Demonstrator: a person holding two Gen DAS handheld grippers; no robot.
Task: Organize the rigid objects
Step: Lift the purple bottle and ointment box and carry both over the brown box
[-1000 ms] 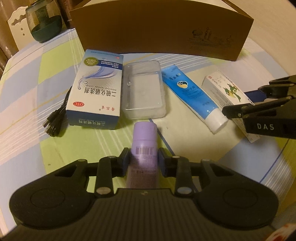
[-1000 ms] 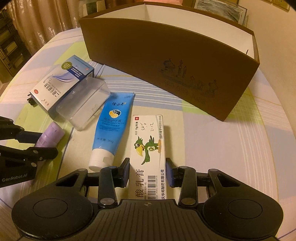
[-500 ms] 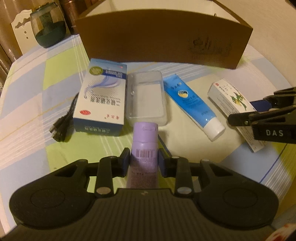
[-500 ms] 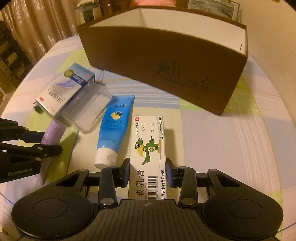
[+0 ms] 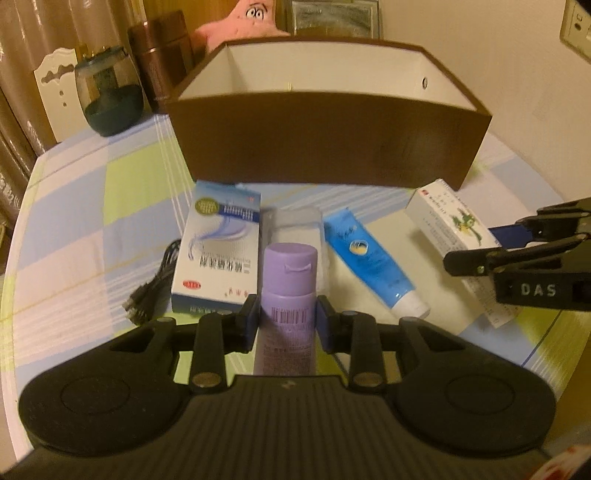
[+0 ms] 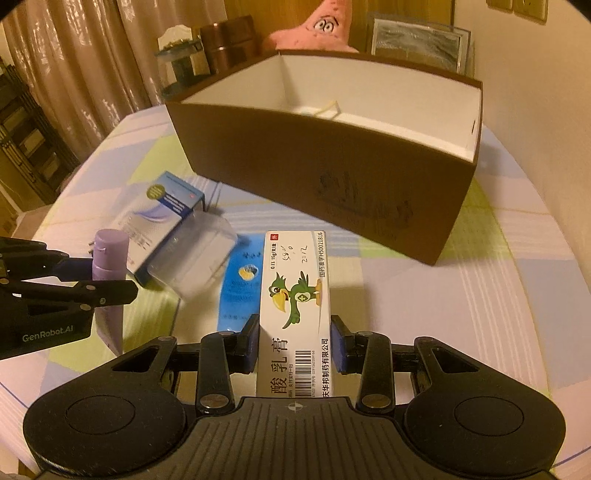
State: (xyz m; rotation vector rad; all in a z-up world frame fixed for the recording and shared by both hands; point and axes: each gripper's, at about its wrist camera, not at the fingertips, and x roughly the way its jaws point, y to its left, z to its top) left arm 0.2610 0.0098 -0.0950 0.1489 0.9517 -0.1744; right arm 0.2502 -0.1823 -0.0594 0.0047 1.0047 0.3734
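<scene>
My left gripper (image 5: 287,320) is shut on a purple tube (image 5: 289,291), held above the table cap forward. The right gripper (image 6: 294,343) is shut on a white ointment box with a green parrot (image 6: 295,295), also lifted. Each gripper shows in the other's view: the right one (image 5: 517,254) with its box (image 5: 454,225), the left one (image 6: 74,288) with the tube (image 6: 109,266). A brown box with a white inside (image 5: 325,147), (image 6: 332,166) stands open at the back. On the cloth lie a blue-white carton (image 5: 218,258), a clear plastic case (image 5: 295,229) and a blue tube (image 5: 369,258).
A black cable (image 5: 151,291) lies left of the carton. Behind the brown box stand a dark glass jar (image 5: 109,96), copper canisters (image 5: 162,62), a pink starfish plush (image 6: 317,29) and a picture frame (image 6: 417,40). The round table's edge (image 6: 569,332) curves close on the right.
Both grippers have risen with their loads, and the views have tipped up, so the brown box's white inside and the things behind it now show.
</scene>
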